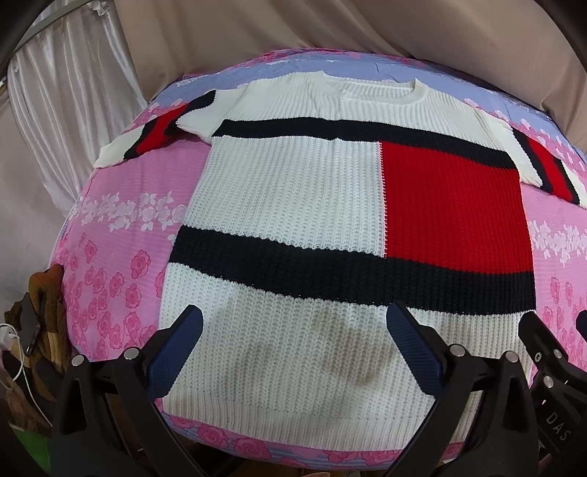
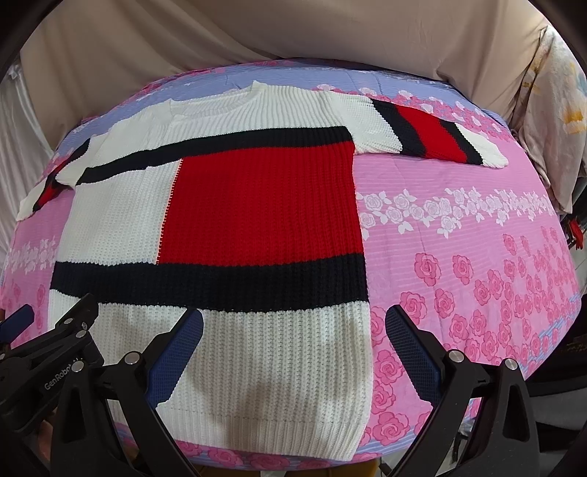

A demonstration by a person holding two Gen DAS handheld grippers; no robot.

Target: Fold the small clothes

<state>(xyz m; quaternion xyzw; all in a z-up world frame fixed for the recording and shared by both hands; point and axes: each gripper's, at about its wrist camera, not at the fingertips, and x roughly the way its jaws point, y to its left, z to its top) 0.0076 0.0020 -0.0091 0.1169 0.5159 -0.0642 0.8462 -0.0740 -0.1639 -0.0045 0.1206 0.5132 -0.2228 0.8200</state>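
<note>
A knitted sweater (image 1: 293, 190), white with black bands and a red block, lies flat and face up on the pink floral bedcover (image 1: 121, 257), collar at the far side, both short sleeves spread out. It also shows in the right wrist view (image 2: 227, 205). My left gripper (image 1: 293, 323) is open and empty, hovering above the white hem area. My right gripper (image 2: 293, 326) is open and empty above the hem's right corner. The right gripper shows at the right edge of the left wrist view (image 1: 550, 352); the left gripper shows at the left edge of the right wrist view (image 2: 47, 330).
Beige cloth (image 2: 256, 33) hangs behind the bed. A white curtain (image 1: 66, 84) hangs at the left. Brown clothes, a phone and a white cable (image 1: 33, 330) lie off the bed's left side. A pale pillow (image 2: 550, 110) stands at the far right.
</note>
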